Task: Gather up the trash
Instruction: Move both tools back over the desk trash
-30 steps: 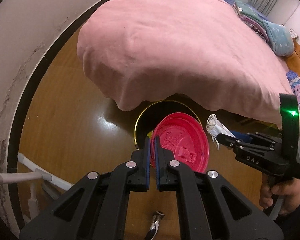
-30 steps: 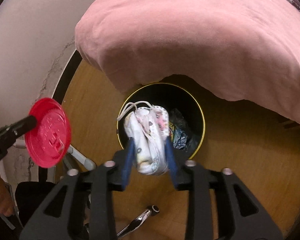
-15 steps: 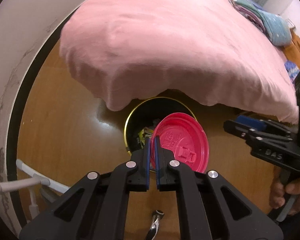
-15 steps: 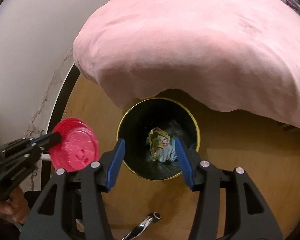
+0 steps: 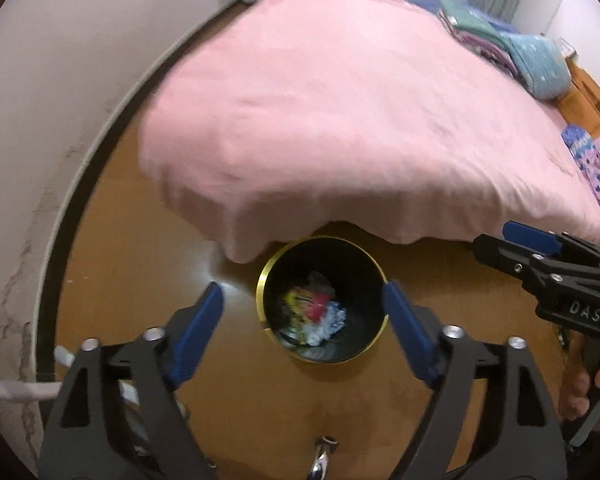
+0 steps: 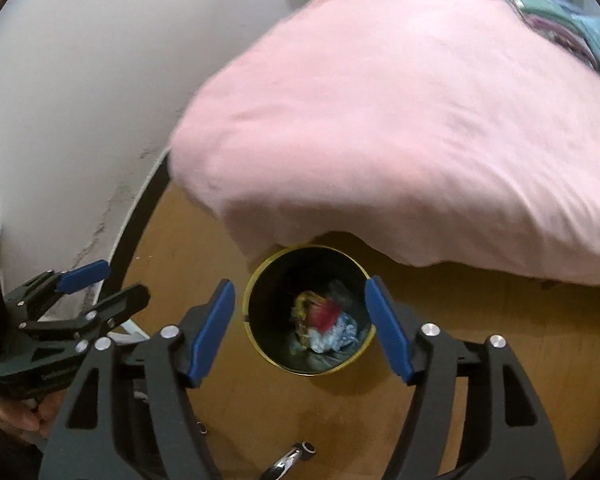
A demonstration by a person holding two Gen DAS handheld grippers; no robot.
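bin (image 5: 274, 268) rim partly under pink blanket (image 5: 340, 120), trash (image 5: 316, 312) inside blurred, perhaps wrappers

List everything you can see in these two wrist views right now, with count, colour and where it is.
Round black bin with gold rim: one, on the wooden floor at the bed's corner.
Mixed trash: one heap, red, yellow and pale blue, at the bin's bottom.
Pink bedspread: one, draped over the bed, overhanging the bin's far edge.
Folded teal and purple bedding: one pile, far end of the bed.
Wooden floor: brown, glossy.
White wall: left side, cracked near the base.
Left claw: black with blue pads, open, empty, above the bin.
Right claw: same, open, empty.
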